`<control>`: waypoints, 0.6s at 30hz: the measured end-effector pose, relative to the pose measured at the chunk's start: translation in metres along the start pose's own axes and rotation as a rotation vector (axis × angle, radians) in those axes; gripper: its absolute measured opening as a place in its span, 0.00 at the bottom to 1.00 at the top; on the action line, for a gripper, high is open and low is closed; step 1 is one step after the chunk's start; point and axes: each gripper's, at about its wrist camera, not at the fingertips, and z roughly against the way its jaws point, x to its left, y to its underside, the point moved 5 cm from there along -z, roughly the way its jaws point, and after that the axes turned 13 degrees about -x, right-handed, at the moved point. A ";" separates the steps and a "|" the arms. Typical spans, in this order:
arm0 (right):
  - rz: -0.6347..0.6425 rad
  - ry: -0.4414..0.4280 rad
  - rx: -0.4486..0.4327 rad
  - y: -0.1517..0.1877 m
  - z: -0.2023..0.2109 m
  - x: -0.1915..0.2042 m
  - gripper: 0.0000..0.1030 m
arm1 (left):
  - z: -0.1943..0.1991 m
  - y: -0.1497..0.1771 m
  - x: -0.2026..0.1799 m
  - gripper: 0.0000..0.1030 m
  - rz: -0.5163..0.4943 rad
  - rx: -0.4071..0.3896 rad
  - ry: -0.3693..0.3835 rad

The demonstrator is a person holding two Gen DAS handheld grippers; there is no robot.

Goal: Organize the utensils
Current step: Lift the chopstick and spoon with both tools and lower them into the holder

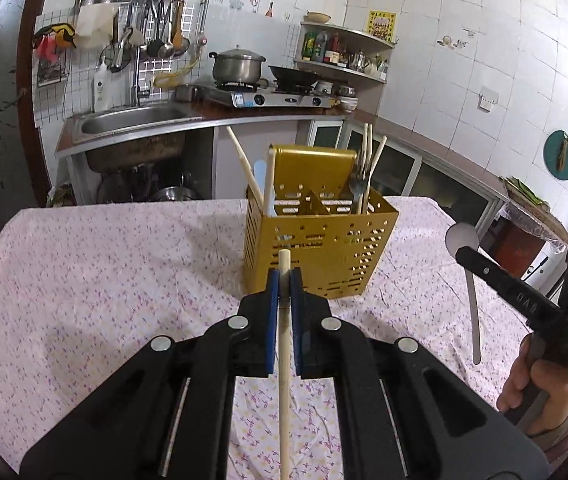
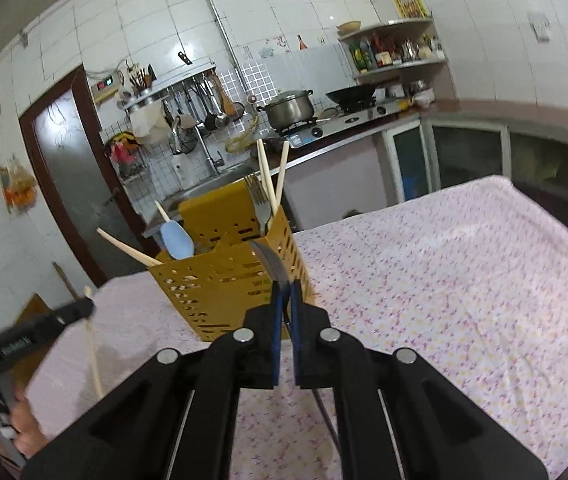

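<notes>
Left wrist: left gripper (image 1: 284,280) pinches chopstick (image 1: 284,360), near caddy (image 1: 324,248) front edge.

Left hand-held gripper (image 1: 284,280) clamps 1 chopstick (image 1: 284,380) before the yellow caddy (image 1: 316,248) (right hand-held gripper (image 1: 468,258) grips a spoon (image 1: 462,236)).

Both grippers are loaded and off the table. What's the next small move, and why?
Probably carry the left gripper forward over the yellow caddy and tip its chopstick upright: other chopsticks already stand inside. The right gripper, shut on a metal spoon, can wait.
</notes>
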 end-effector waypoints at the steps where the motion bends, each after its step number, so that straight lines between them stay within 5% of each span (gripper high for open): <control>1: 0.019 0.012 -0.001 0.000 0.001 0.000 0.04 | 0.001 -0.002 0.001 0.04 -0.003 -0.003 -0.002; 8: 0.113 0.083 -0.004 -0.013 0.001 0.005 0.04 | 0.011 -0.028 -0.008 0.04 -0.034 -0.051 0.018; 18: -0.030 0.003 -0.084 -0.066 -0.014 0.010 0.04 | 0.016 -0.096 -0.024 0.04 -0.071 -0.185 0.048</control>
